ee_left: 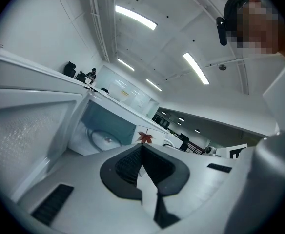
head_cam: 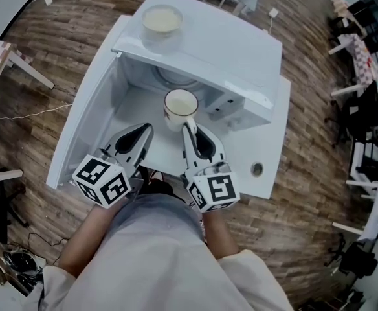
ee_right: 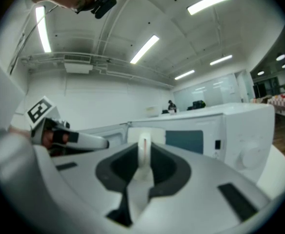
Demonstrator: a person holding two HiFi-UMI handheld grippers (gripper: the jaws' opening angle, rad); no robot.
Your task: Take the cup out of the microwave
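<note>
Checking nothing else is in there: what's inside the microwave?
Only the round turntable shows in the microwave cavity, in the left gripper view. The cup covers the cavity's right corner, and from the head view the roof hides most of it.

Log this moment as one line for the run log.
right gripper: shut on cup handle | left gripper: shut, empty | microwave: door open | cup: at opening

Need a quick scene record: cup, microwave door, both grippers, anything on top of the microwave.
cup: white, at the microwave's open front, handle toward the person
microwave: white, cavity open
door: swung wide open, at the head view's left
right gripper: shut on the cup's handle
left gripper: shut, empty, left of the cup, not touching it
bowl: on top of the microwave
</note>
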